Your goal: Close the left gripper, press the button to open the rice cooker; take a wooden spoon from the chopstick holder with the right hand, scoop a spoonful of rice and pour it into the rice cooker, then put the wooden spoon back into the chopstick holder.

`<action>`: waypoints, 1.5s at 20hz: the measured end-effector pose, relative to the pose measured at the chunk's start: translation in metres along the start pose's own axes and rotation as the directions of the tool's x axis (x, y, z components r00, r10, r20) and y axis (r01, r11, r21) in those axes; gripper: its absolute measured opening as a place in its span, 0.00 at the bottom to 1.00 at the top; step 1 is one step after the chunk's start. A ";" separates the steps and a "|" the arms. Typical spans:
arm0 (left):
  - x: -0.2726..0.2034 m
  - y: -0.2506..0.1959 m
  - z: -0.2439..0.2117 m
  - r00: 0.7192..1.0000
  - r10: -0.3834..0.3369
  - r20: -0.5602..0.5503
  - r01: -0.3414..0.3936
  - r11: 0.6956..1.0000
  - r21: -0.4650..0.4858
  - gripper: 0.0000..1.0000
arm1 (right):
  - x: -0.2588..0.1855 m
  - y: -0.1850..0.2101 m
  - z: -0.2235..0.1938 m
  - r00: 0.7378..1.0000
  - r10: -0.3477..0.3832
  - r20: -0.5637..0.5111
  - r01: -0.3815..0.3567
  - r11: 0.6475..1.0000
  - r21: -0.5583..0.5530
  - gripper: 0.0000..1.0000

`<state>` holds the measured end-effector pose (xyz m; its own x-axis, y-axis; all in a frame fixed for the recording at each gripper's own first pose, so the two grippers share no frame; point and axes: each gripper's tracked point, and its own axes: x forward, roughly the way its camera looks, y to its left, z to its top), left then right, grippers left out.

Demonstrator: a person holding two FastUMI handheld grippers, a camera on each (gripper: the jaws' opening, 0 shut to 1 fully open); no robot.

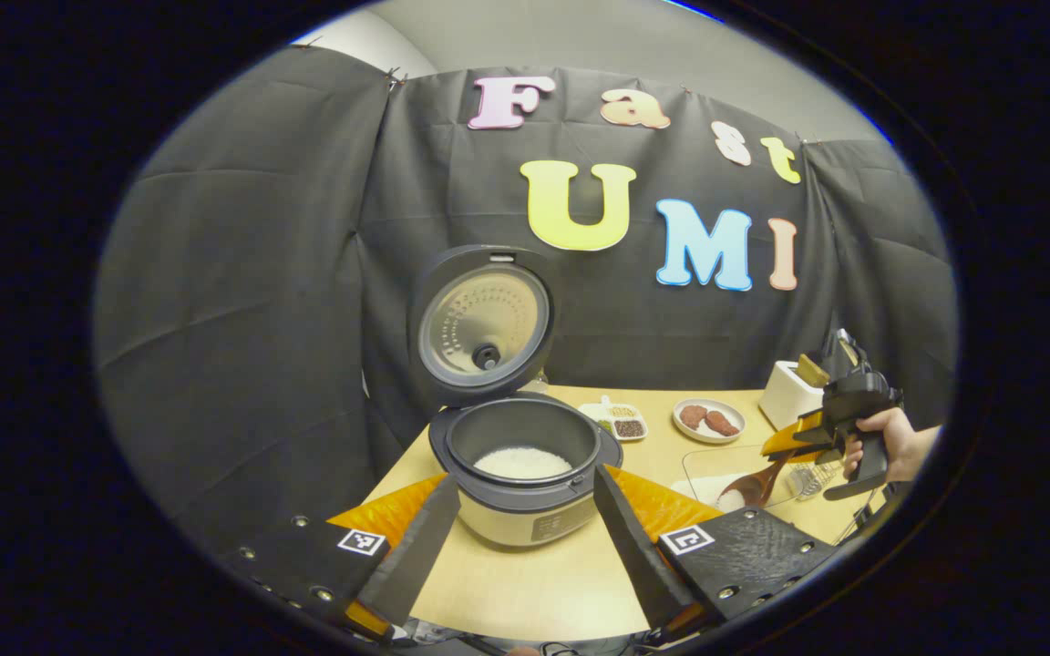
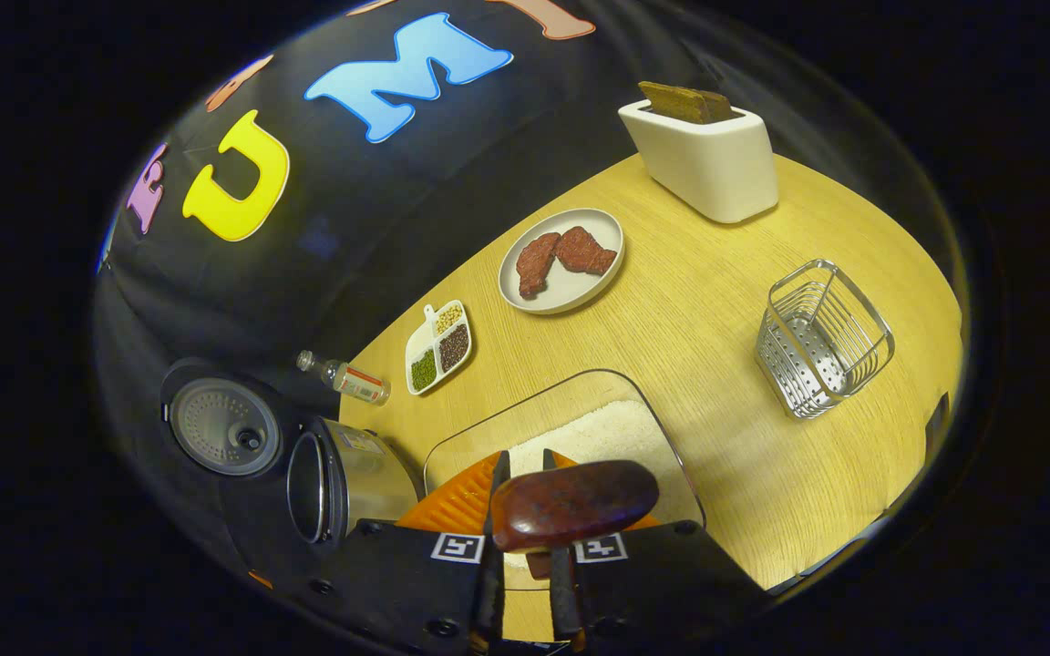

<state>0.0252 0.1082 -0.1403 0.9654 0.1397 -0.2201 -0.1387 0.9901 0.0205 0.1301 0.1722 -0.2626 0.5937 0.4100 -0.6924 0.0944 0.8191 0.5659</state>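
The rice cooker (image 1: 525, 510) stands with its lid (image 1: 484, 323) swung up, and white rice lies in its pot. My left gripper (image 1: 525, 481) is open, its fingers on either side of the cooker's front and touching nothing. At the right a hand holds my right gripper (image 1: 798, 442), which is shut on the wooden spoon (image 1: 757, 483). The spoon's bowl dips into the clear rice tray (image 1: 703, 469). In the right gripper view, the right gripper (image 2: 525, 460) clamps the spoon (image 2: 571, 501) over the rice tray (image 2: 580, 424). The wire chopstick holder (image 2: 821, 337) stands empty to the right.
A plate of meat (image 2: 561, 260), a white toaster (image 2: 703, 150), a divided seasoning dish (image 2: 438, 346) and a small bottle (image 2: 347, 378) sit toward the back of the wooden table (image 2: 716, 301). The open cooker (image 2: 343, 483) is left of the tray.
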 end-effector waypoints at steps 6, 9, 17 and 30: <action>-0.001 0.005 -0.007 1.000 0.001 -0.013 -0.001 1.000 -0.007 0.93 | -0.013 0.014 0.026 0.998 0.040 0.041 -0.044 0.992 0.121 0.19; 0.001 0.017 -0.008 1.000 0.019 -0.016 -0.019 1.000 0.005 0.92 | -0.015 0.023 0.044 0.997 0.049 0.061 -0.059 0.981 0.183 0.19; 0.001 0.044 -0.014 0.997 0.071 -0.024 -0.072 0.997 -0.018 0.92 | -0.021 0.069 0.074 0.985 0.160 0.070 -0.174 0.918 0.356 0.19; 0.012 0.064 -0.016 0.993 0.115 -0.032 -0.116 0.992 -0.041 0.93 | -0.013 0.223 0.068 0.923 0.385 -0.030 -0.369 0.903 0.218 0.18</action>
<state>0.0241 0.1729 -0.1574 0.9355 0.2520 -0.2477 -0.2588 0.9659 0.0054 0.1976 0.3225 -0.0966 0.5601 0.7053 -0.4346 0.0405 0.5006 0.8647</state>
